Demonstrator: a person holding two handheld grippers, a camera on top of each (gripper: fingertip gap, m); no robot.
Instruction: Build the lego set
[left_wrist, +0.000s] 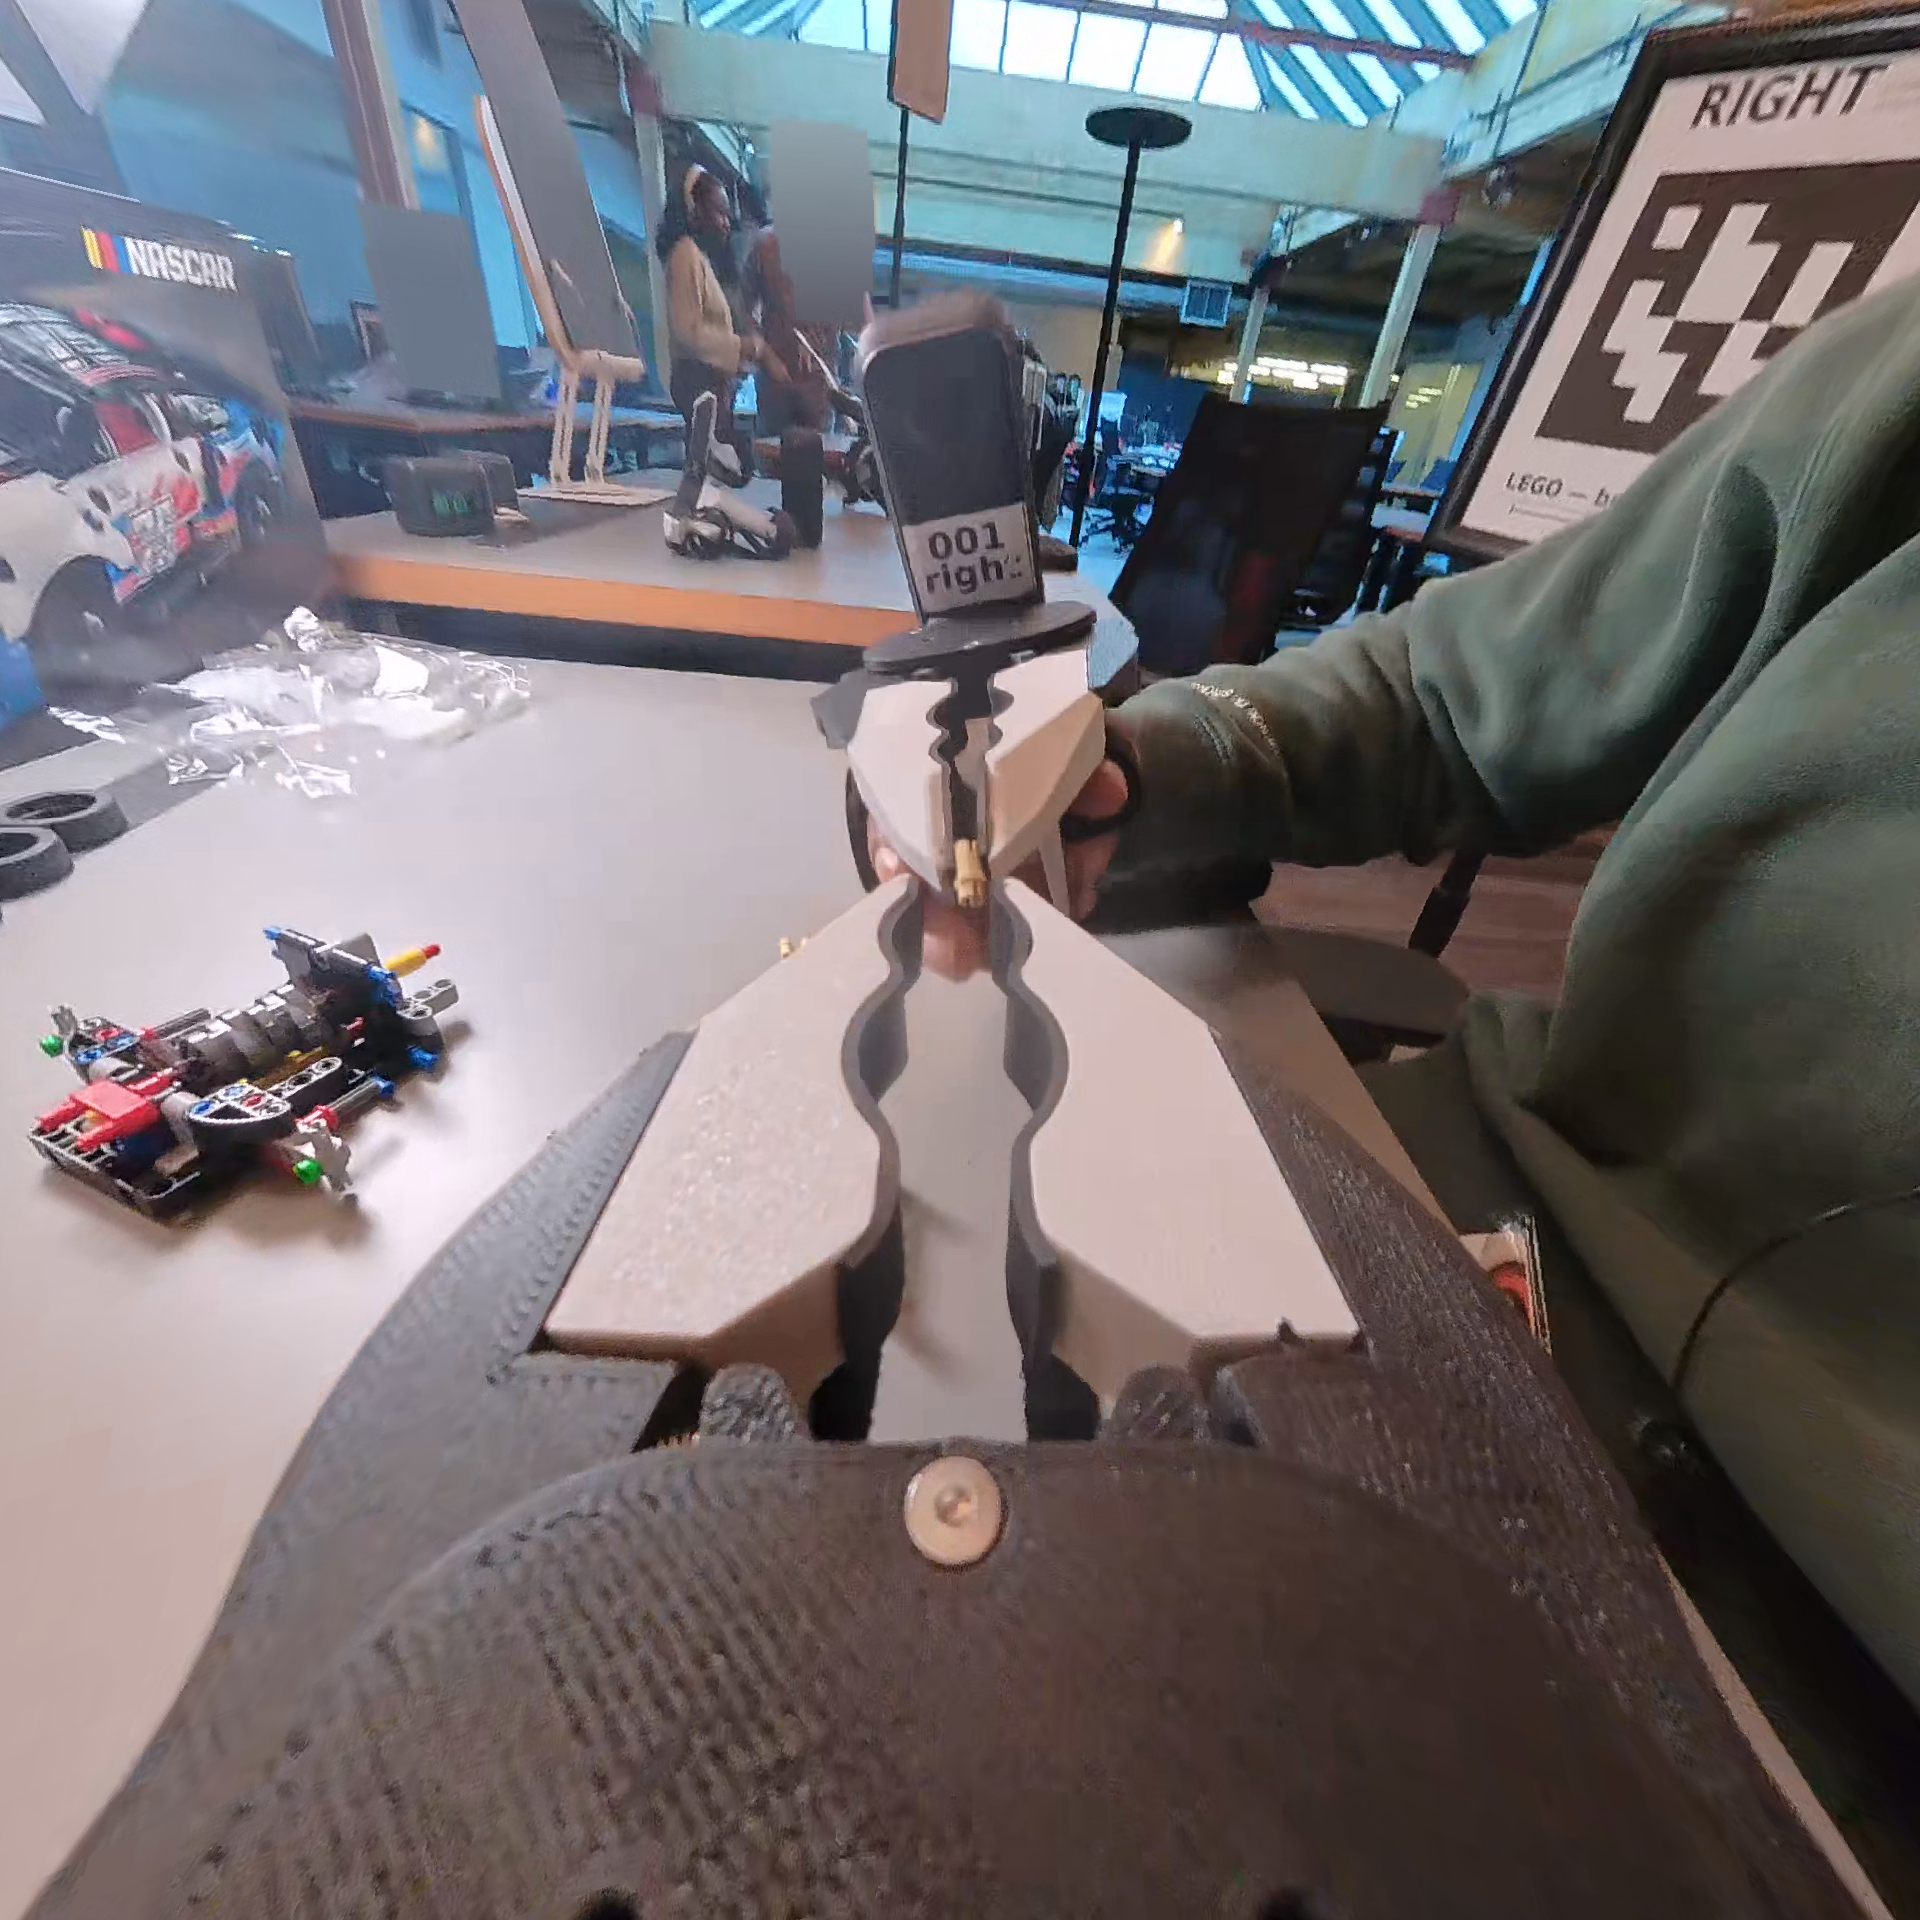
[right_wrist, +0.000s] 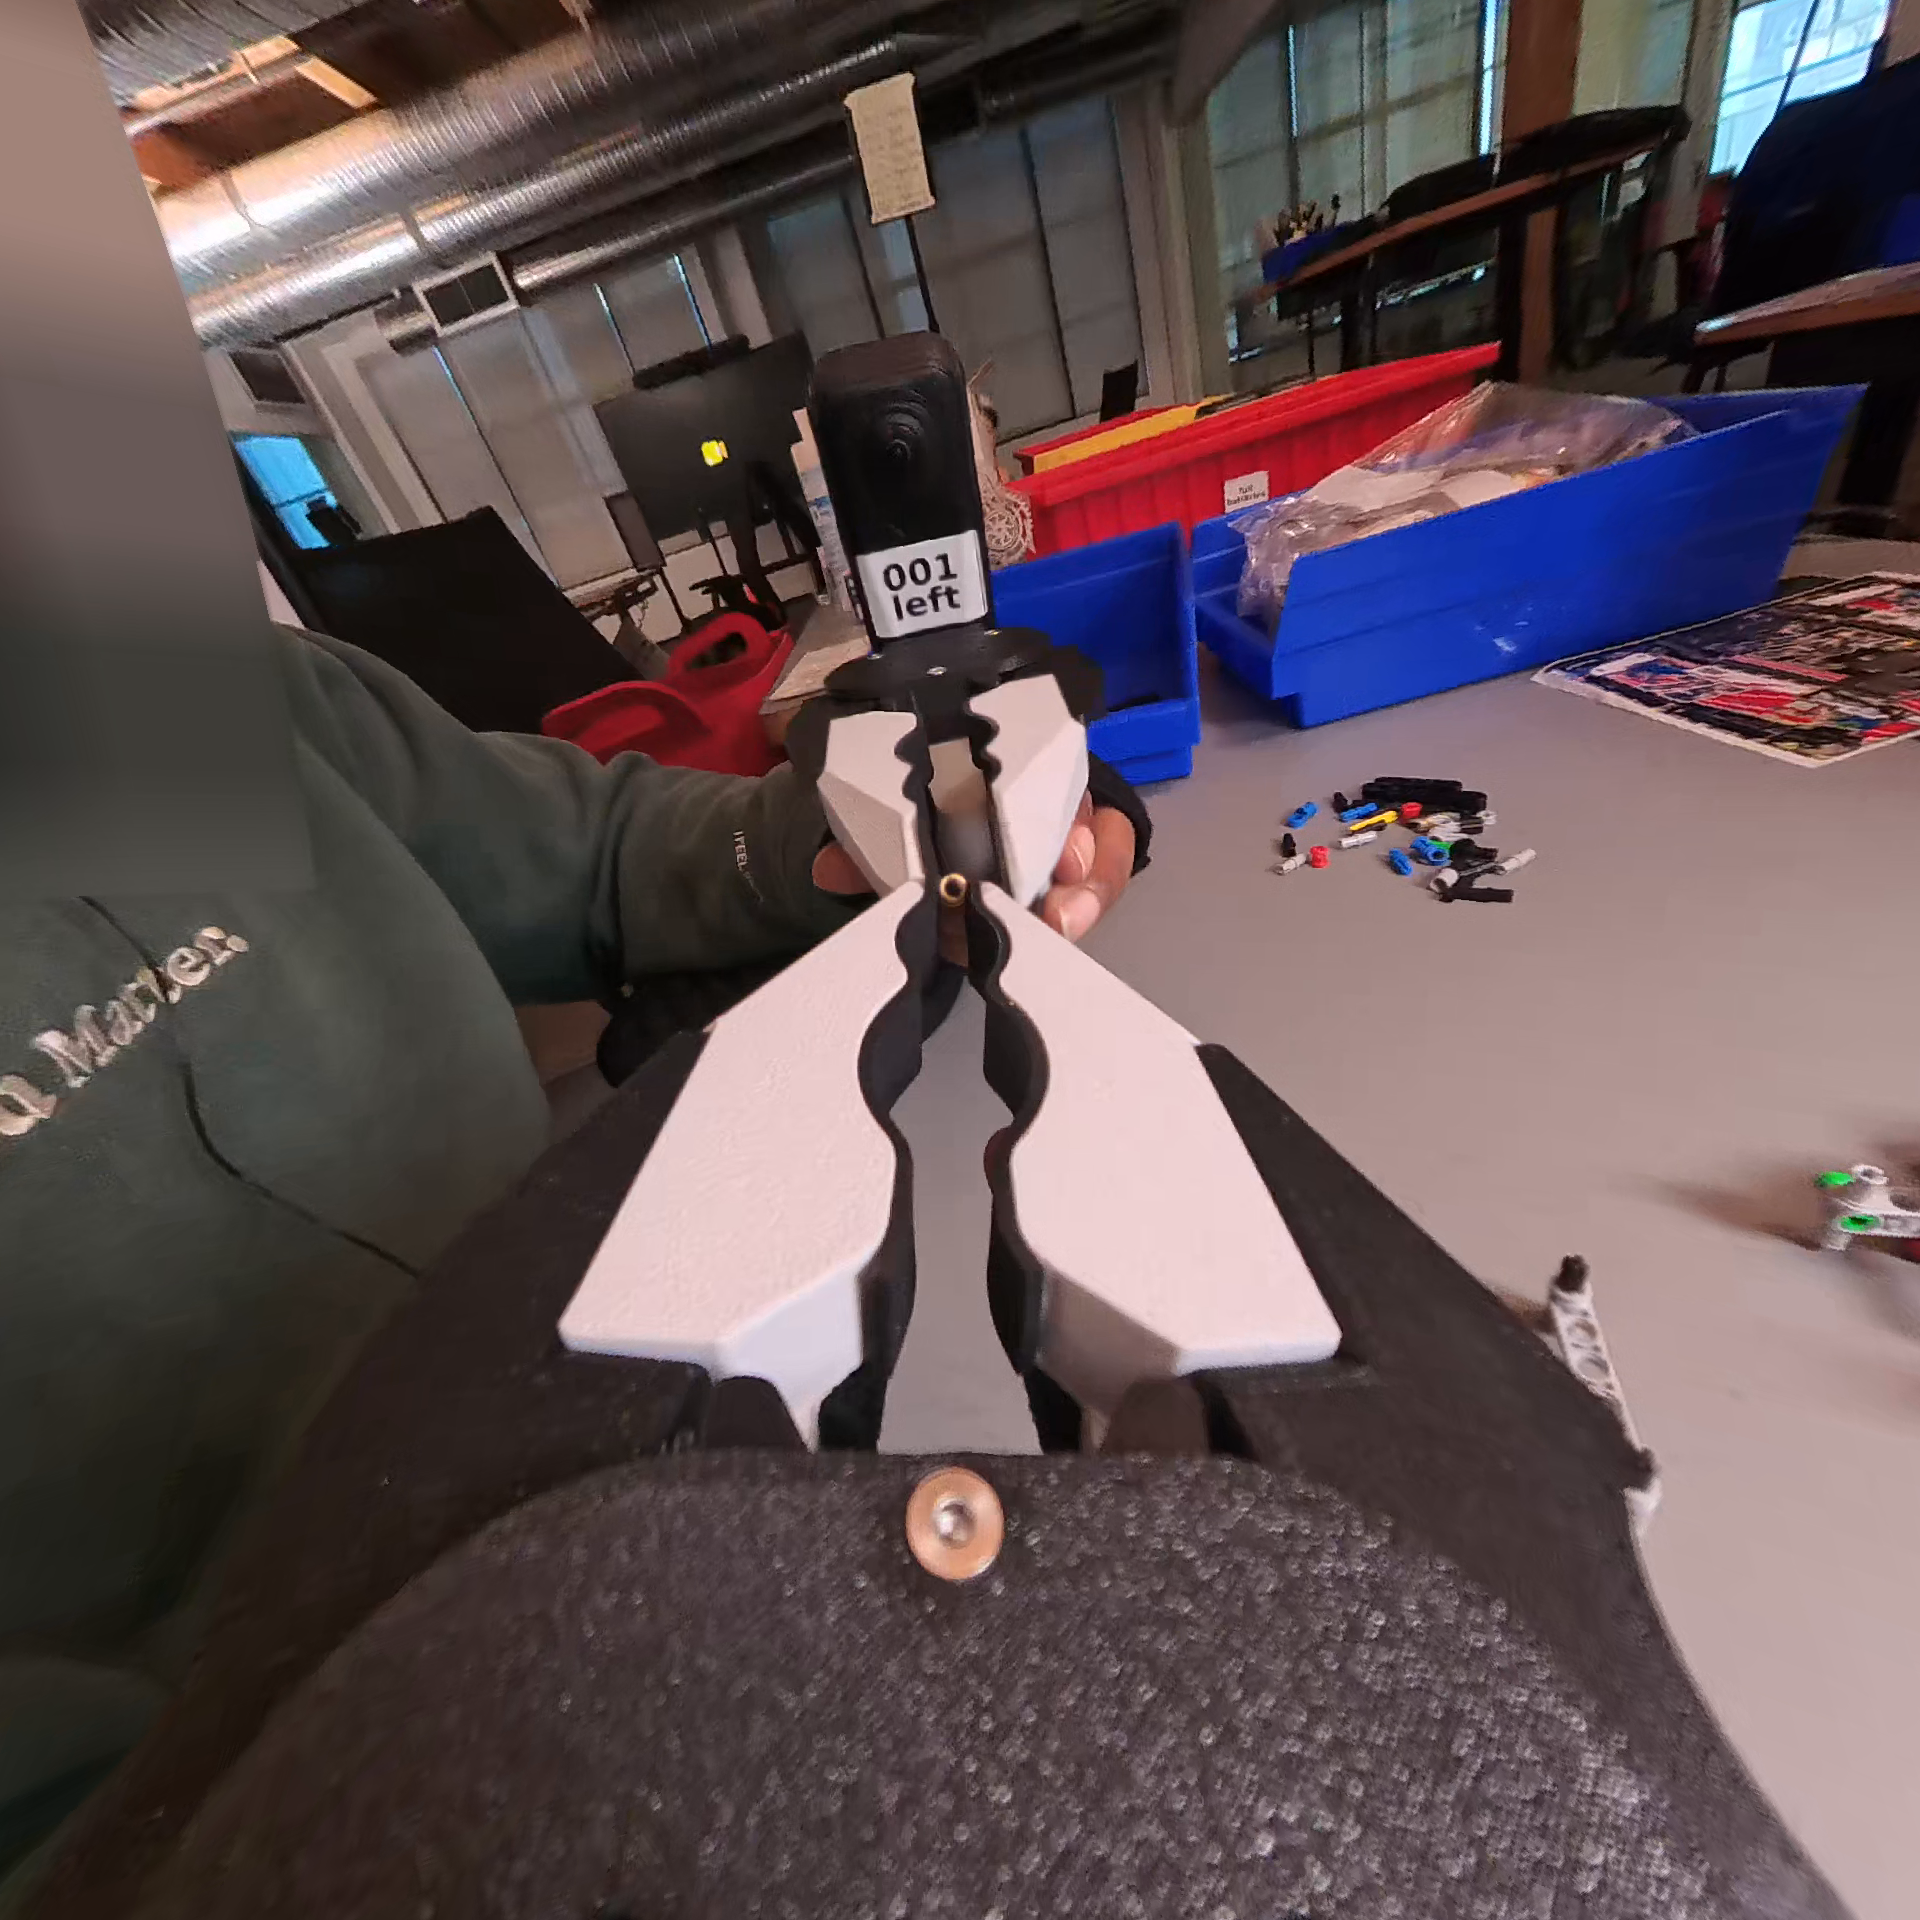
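My right gripper is shut on a small tan Lego pin, which I see end-on at its tips. In the left wrist view the right gripper points down toward me with the tan pin sticking out of its tips. My left gripper is open, tip to tip with the right one, its fingertips on either side of the pin without closing on it. It also shows in the right wrist view, jaws apart. The part-built Lego car chassis lies on the grey table to the left.
Loose small Lego pieces lie on the table, with blue bins, a red bin and an instruction booklet behind. Black tyres, clear bags and the set's box sit far left. A person's green sleeve is close. Left and right tips are no more than a few centimetres apart.
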